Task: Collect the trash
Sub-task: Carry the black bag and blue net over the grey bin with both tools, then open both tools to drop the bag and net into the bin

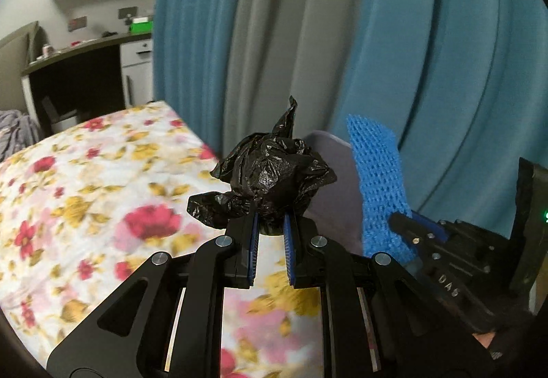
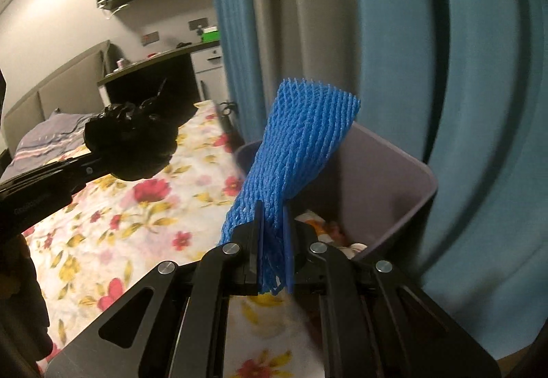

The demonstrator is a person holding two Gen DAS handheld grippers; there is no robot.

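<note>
My left gripper (image 1: 271,223) is shut on a crumpled black plastic bag (image 1: 270,175) and holds it above the floral bed sheet (image 1: 85,206). My right gripper (image 2: 274,223) is shut on a blue foam net sleeve (image 2: 298,145), which stands up over the near rim of a grey trash bin (image 2: 394,193). The bin holds some pale and orange scraps (image 2: 325,227). In the right wrist view the black bag (image 2: 133,145) and the left gripper are to the left of the bin. In the left wrist view the blue sleeve (image 1: 376,172) and the bin (image 1: 332,179) are to the right.
Blue and grey curtains (image 2: 376,35) hang right behind the bin. A desk (image 2: 154,69) with shelves above stands at the far left. A grey blanket (image 2: 44,134) lies at the bed's far end.
</note>
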